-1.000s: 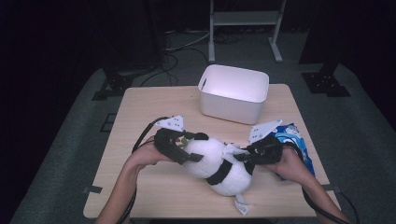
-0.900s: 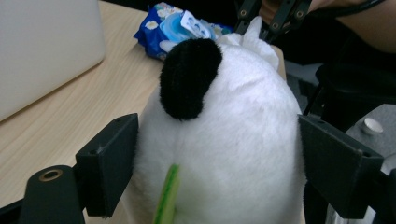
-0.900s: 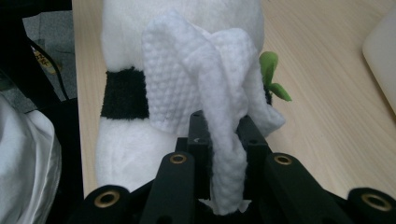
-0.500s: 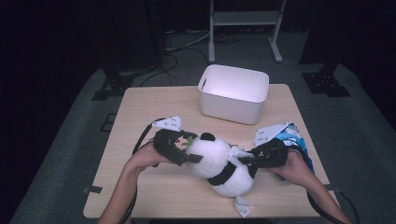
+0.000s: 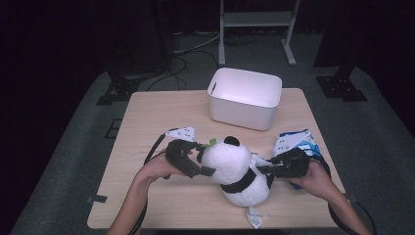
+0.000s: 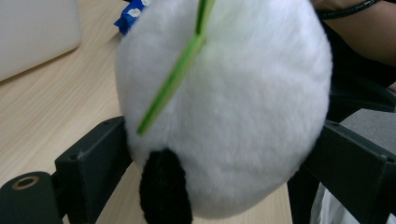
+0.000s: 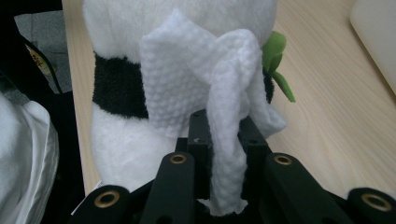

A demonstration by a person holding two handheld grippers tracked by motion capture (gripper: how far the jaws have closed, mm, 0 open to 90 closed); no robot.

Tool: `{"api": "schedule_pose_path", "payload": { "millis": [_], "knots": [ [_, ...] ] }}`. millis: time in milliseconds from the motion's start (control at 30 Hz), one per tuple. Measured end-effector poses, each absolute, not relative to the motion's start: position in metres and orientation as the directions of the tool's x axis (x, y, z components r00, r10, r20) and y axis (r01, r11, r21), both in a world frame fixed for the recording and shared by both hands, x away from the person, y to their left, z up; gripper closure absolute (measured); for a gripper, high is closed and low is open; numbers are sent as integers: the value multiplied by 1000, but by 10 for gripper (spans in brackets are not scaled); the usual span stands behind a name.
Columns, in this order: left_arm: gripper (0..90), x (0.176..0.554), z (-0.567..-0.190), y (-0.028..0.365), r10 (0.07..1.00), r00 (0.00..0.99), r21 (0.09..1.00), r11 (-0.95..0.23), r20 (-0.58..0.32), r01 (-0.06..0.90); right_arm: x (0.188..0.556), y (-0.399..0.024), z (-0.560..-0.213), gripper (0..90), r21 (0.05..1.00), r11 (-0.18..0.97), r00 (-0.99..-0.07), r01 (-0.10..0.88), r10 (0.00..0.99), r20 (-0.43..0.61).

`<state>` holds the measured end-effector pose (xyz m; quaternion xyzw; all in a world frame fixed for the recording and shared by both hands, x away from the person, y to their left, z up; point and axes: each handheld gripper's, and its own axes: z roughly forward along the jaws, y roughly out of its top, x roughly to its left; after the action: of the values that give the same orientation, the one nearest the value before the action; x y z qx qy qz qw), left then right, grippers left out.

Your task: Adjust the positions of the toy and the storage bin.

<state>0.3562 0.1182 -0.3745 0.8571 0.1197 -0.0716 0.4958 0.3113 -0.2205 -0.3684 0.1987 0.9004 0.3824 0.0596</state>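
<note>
Panda plush [image 5: 235,169] sits between the wide-spread left tool [image 5: 198,159]; right tool [image 5: 274,169] pinches a white wipe [image 7: 210,107].

Table lit; surroundings dark; close-ups softly blurred.

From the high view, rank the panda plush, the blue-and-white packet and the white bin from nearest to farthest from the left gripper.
1. Panda plush: its head sits between the jaws of the left gripper, which have just been opening.
2. White bin: at the table's far side, beyond the plush and to the right.
3. Blue-and-white packet: across the plush, near the right edge, by the right hand.
</note>
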Motion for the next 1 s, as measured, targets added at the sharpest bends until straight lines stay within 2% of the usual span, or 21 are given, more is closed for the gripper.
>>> {"api": "schedule_pose_path", "payload": {
  "millis": [100,300,1000],
  "knots": [
    [80,356,-377,116,129,962,833,-481,-242,274,312,-223,-370,784,715,621,-910,322,411,53],
    [210,356,-375,119,129,965,854,-450,-228,262,312,-225,-368,784,730,603,-908,321,414,58],
    [239,350,-342,134,177,976,845,-496,-128,200,317,-206,-337,786,769,586,-919,255,394,4]
  ]
}}
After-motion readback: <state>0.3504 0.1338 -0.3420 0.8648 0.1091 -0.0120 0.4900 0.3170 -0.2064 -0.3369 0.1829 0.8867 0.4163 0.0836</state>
